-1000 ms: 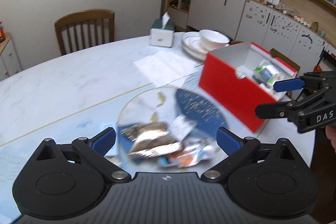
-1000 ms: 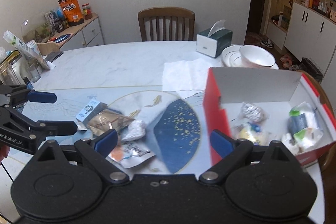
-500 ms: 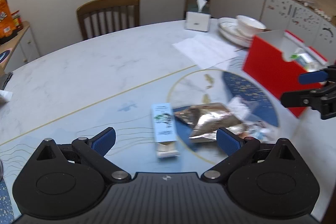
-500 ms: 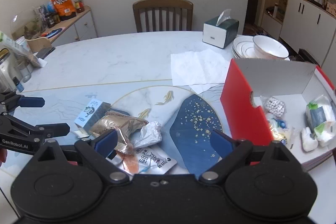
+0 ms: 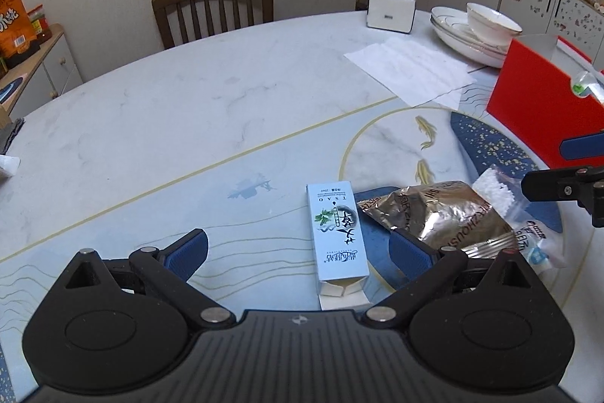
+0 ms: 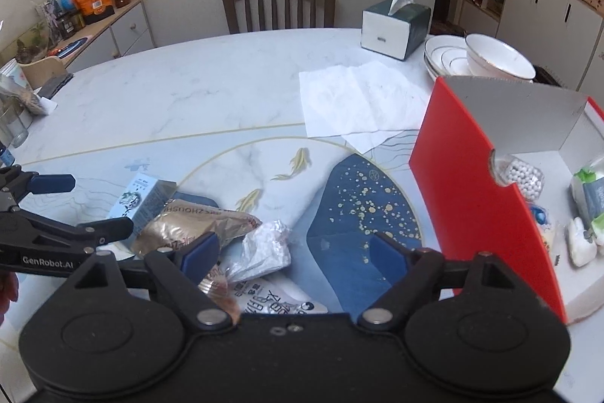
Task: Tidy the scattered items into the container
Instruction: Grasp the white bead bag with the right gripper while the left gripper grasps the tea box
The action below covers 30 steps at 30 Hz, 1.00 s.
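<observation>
Both grippers, the left gripper and the right gripper, hang wide open and empty over the snack pile, because the small blue box and gold bag lie near the red box, waiting to go in.

A tissue box stands at the surface's far edge, stacked plates with a bowl beside it, unfolded paper napkins nearer; a wooden chair stands behind.
</observation>
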### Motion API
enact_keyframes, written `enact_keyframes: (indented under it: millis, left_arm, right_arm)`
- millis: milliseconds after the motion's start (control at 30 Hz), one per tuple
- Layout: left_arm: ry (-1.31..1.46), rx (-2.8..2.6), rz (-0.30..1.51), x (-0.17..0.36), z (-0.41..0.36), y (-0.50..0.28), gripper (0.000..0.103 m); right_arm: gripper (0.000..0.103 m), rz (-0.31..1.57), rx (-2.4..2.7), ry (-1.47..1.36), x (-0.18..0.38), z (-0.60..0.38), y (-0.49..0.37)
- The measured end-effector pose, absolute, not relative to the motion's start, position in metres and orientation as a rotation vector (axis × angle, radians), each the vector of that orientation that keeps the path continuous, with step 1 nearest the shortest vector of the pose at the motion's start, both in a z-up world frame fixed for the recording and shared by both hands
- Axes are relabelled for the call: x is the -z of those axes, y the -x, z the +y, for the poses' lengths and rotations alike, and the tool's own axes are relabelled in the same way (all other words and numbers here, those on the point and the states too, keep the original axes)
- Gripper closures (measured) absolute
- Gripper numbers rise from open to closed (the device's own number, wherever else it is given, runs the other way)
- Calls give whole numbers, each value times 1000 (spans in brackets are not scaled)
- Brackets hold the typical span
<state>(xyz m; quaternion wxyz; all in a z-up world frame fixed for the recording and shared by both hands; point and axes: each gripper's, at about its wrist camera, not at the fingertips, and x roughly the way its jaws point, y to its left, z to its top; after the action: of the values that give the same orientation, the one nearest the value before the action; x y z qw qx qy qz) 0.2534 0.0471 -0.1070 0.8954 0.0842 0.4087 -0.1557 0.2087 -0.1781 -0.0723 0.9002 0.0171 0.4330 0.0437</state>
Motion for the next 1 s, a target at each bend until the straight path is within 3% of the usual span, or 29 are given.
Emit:
enact_keyframes:
  millis: [500,667,1000]
  left_arm:
    - [-167,306,886,122,44,-268,2]
    - [-153,320,886,124,45,-267,12]
    - [-162,350,892,125,40,-265,46]
  right_arm:
    - [29,981,-85,-51,101,-171,-233]
    - [33,999,-87,-48,107,-169,-234]
    - [45,1016,-101,-36,114,-165,-237]
